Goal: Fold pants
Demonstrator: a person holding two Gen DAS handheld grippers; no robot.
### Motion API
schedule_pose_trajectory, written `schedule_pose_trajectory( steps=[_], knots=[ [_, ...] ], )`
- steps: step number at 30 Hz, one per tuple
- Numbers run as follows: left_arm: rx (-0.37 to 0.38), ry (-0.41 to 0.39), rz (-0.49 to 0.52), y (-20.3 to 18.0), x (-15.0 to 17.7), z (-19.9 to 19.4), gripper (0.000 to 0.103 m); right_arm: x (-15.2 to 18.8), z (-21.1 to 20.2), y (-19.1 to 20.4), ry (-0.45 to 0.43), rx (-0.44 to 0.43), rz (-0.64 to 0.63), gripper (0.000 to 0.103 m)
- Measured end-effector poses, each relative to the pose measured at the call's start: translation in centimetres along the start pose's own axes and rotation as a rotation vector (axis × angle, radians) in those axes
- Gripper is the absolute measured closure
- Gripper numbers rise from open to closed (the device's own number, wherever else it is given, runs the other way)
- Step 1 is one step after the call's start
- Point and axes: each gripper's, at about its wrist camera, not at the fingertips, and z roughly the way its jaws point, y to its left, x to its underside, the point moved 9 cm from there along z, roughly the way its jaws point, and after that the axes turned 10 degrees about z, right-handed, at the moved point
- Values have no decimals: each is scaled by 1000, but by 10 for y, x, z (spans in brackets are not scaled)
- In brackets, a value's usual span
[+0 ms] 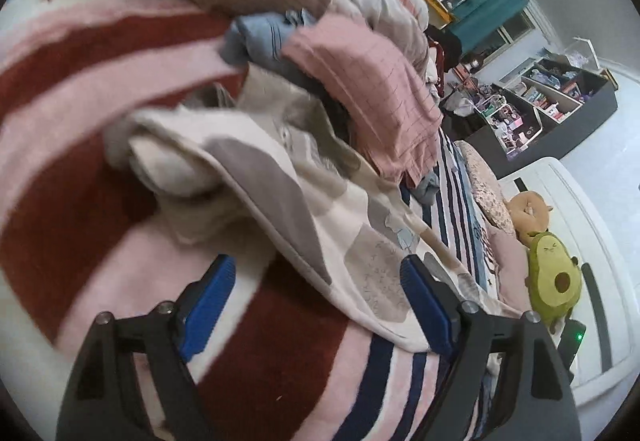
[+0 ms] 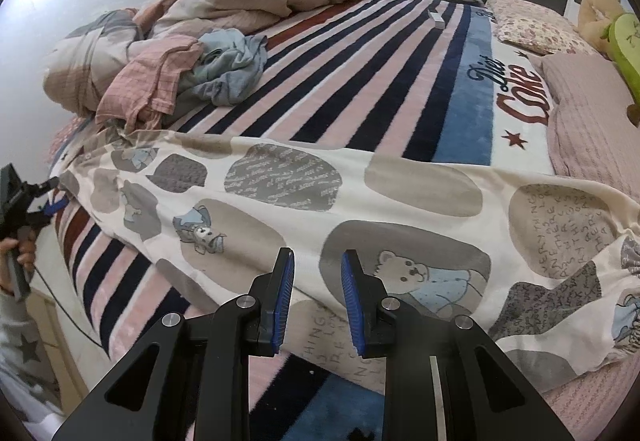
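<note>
- 2 grippers are in play over 1 garment, the pants [image 2: 360, 201], which are laid across the striped blanket [image 2: 360, 81] on the bed.
- Long axis: in the right wrist view the pants run from the left edge, near the left gripper [image 2: 44, 197], to the right edge, where a gathered hem or waistband is seen. Which end is the waist cannot be told.
- Right gripper [image 2: 318, 293]: it is pointed down at the near edge of the pants, about mid-length. Its jaws are set narrow but not pressed together; a gap is seen between the blue pads [image 2: 286, 289], and no cloth is pinched in it.
- Left gripper [image 1: 320, 305]: its jaws are spread wide and nothing is held. In the left wrist view the pants [image 1: 340, 225] lie just ahead and run away toward the upper left; the cloth edge passes beside the right-hand pad. The view is blurred, so contact cannot be confirmed.
- Nearness: the left gripper is nearer the far-left end; the right gripper is nearer the middle.
- Appearance: cream fabric is printed with grey and beige blobs, script text and bear figures. The cloth is soft and wrinkled, and is spread out, not yet folded.
- Judgement: the next grasp is likely to be made on an end of the pants, so that 1 end can be carried along the long axis.
</note>
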Motion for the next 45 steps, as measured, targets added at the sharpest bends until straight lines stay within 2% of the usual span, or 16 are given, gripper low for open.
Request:
schedule_pose_trajectory(
  steps=[3,7,11,15,17,19,22,24,27,29,32,36,40,42,44,45],
  knots=[
    [27,16,-17,-2,0,18,21,1,0,3,0,-5,-3,84],
    [-52,-60,-27,15,-34,33,25,2,0,4,4,-1,-6,84],
    [-118,-55,-52,38,-55,49,54,4,2,1,9,4,0,84],
    [-166,-92,-73,53,-71,53,66,3,4,-2,12,6,10,84],
    [-187,-107,-79,55,-75,53,80,3,4,-2,11,3,16,84],
    [-210,-137,-59,47,-78,46,87,3,2,-1,6,-1,14,84],
    [-286,-248,71,7,-87,15,89,4,-2,1,0,-6,10,84],
    [-289,-300,161,-31,-92,-1,89,5,-5,2,-3,-10,10,84],
    [-192,-355,355,-120,-90,-14,90,5,-7,2,-7,-19,13,84],
    [-125,-351,469,-173,-79,-8,90,4,-8,1,-13,-25,18,84],
    [-8,-297,592,-245,-54,23,90,4,-11,-1,-23,-36,28,84],
    [101,-118,727,-313,10,102,90,8,-16,-8,-28,-42,37,84],
    [155,103,771,-328,77,172,89,13,-20,-23,-27,-39,62,84],
    [140,186,795,-325,104,192,87,15,-19,-30,-23,-32,71,83],
    [148,211,817,-328,119,195,72,17,-17,-38,-15,-27,84,82],
    [187,229,824,-328,124,190,64,18,-15,-41,-11,-26,90,81]
  ],
)
